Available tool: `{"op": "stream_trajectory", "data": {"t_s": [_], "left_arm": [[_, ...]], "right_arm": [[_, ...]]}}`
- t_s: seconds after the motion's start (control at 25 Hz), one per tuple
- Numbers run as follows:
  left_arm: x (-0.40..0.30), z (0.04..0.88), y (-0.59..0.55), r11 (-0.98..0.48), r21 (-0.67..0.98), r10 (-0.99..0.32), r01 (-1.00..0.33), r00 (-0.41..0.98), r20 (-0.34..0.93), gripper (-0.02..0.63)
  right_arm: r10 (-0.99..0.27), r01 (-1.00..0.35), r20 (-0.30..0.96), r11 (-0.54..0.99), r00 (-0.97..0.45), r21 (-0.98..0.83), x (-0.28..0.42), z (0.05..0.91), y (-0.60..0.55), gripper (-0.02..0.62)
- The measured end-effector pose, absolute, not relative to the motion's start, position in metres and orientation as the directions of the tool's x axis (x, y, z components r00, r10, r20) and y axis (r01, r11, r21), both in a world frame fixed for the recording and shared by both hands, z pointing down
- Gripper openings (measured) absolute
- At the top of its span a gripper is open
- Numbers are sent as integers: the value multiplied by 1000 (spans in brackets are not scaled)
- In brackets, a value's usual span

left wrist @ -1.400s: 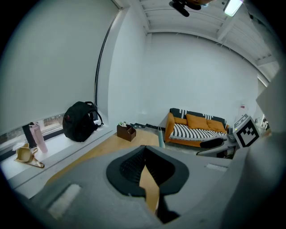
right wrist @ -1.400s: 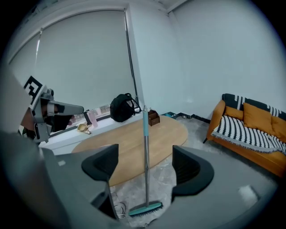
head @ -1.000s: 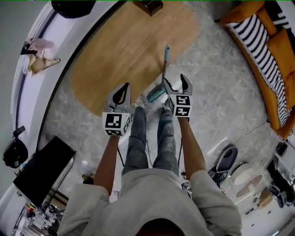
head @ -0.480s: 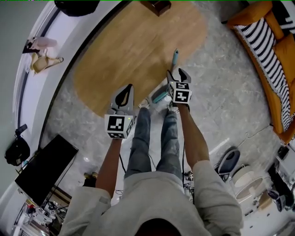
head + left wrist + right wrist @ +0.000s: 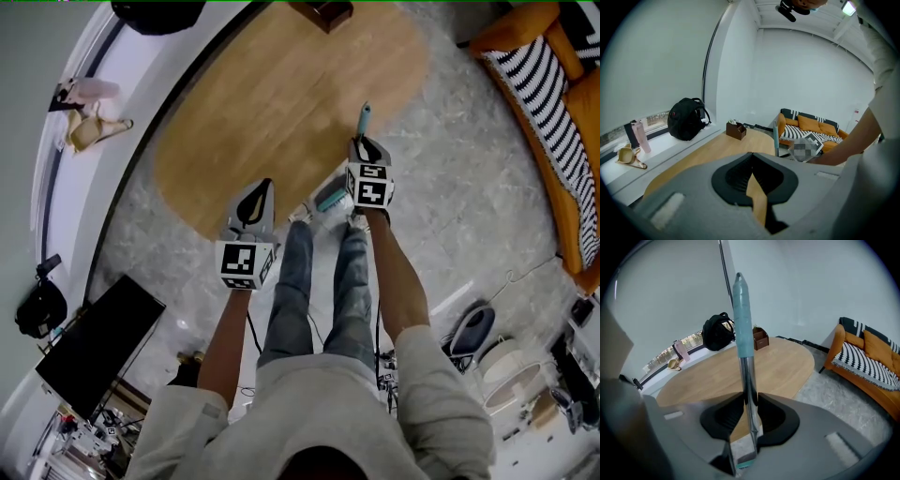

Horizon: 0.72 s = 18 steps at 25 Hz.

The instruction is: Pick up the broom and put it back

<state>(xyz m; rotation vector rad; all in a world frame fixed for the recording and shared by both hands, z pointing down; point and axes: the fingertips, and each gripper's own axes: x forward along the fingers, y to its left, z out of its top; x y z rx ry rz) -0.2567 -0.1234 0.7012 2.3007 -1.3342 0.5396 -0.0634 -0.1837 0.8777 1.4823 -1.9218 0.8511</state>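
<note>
Along the far left runs a white ledge [image 5: 103, 94], with a pink bottle [image 5: 89, 89] near its left end and a black backpack [image 5: 155, 13] farther along at the far end. A black screen [image 5: 98, 342] stands on the floor below it, at the near left. The oval wooden table [image 5: 262, 103] fills the middle, and a brown box [image 5: 323, 11] sits at its far edge.

The left gripper [image 5: 262, 186] hovers over the table's near edge, above the person's jeans [image 5: 286, 281]. Its jaws are drawn together to a narrow slit with nothing between them.

Just to the right, the broom [image 5: 329, 197] stands on the grey stone floor [image 5: 450, 187] off the table's near right edge, head down by the person's feet and handle almost upright. The right gripper [image 5: 365, 142] has just been closing its jaws and now clamps the broom's metal shaft [image 5: 749, 376] between its pads. The teal grip [image 5: 742, 319] rises well above the jaws.

At the far right an orange sofa [image 5: 553, 84] with a black-and-white striped throw [image 5: 539, 70] lines the floor's right edge
</note>
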Motion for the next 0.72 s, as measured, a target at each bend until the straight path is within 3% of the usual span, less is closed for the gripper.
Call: {"op": "stream_trajectory", "data": {"t_s": [0.72], "left_arm": [[-211, 677, -116, -532, 165, -685, -831, 536, 494, -3]], "right_arm": [[-671, -980, 717, 168, -192, -105, -17, 830, -73, 83]]}}
